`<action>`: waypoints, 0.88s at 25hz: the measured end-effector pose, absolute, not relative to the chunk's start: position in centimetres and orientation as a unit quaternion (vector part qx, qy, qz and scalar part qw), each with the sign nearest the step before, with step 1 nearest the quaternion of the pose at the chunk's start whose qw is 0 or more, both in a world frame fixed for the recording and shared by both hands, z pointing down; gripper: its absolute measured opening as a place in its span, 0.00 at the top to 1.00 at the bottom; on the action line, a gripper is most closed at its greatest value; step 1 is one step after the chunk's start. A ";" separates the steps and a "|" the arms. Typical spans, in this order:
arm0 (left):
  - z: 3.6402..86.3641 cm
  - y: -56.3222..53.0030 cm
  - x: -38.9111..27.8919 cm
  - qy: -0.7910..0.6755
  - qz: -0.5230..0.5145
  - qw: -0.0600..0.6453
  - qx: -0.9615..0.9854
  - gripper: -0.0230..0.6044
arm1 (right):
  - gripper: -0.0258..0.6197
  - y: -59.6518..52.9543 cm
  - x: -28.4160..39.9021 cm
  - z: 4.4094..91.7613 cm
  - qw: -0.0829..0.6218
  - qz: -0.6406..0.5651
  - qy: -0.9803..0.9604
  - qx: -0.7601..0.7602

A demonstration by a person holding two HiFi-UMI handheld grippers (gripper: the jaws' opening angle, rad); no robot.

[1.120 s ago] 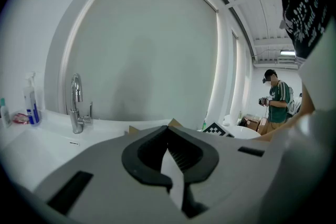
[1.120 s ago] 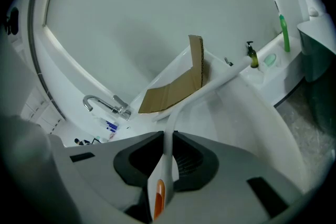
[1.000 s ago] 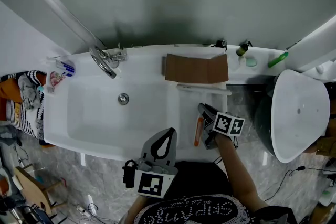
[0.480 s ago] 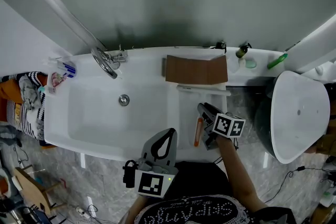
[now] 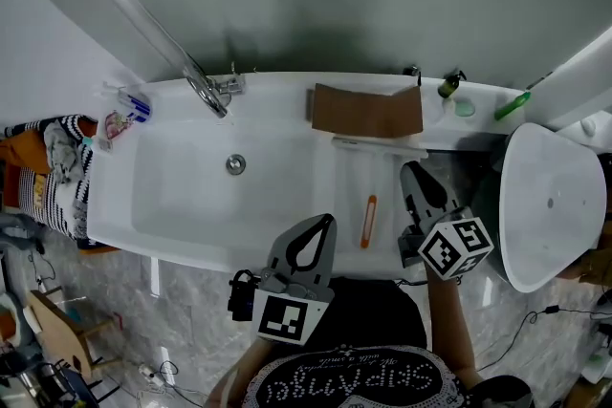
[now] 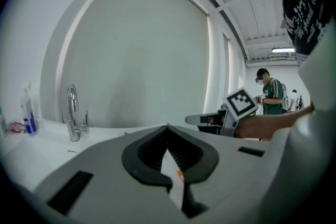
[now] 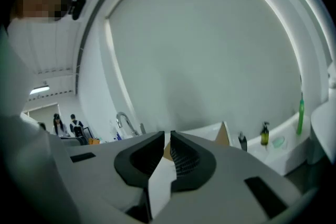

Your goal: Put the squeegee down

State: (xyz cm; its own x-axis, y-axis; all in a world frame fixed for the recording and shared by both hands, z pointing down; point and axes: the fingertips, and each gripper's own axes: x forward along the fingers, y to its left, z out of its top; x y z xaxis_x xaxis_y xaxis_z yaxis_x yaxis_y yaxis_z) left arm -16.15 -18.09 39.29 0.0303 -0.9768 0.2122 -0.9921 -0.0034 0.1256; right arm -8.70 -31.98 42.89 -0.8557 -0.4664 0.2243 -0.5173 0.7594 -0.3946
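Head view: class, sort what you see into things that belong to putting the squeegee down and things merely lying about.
Belong to the job:
- squeegee, lying on the white basin
- right gripper, beside it, holding nothing

Lying about:
- tap
- cardboard piece
- pump bottle
- green bottle

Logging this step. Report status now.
Left gripper shut, empty. Right gripper barely open, empty. Squeegee lying in tub, clear of both grippers. Nothing in the way.
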 end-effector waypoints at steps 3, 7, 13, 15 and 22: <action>38.8 -17.5 -15.7 -0.694 0.025 0.112 0.711 0.96 | 0.92 -29.5 -7.8 36.4 0.022 0.138 -0.956 0.259; 38.4 -17.0 -14.8 -0.686 0.021 0.110 0.719 0.96 | 0.93 -25.7 -6.1 32.3 -0.006 0.084 -0.960 0.266; 38.3 -16.7 -13.4 -0.669 0.016 0.108 0.735 0.96 | 0.93 -22.2 -4.4 38.0 0.043 0.136 -0.949 0.281; 38.4 -16.6 -13.0 -0.666 0.014 0.109 0.738 0.96 | 0.93 -21.6 -4.2 38.6 0.049 0.143 -0.948 0.281; 38.5 -16.5 -11.8 -0.656 0.015 0.112 0.747 0.96 | 0.93 -20.1 -4.2 38.9 0.068 0.131 -0.953 0.266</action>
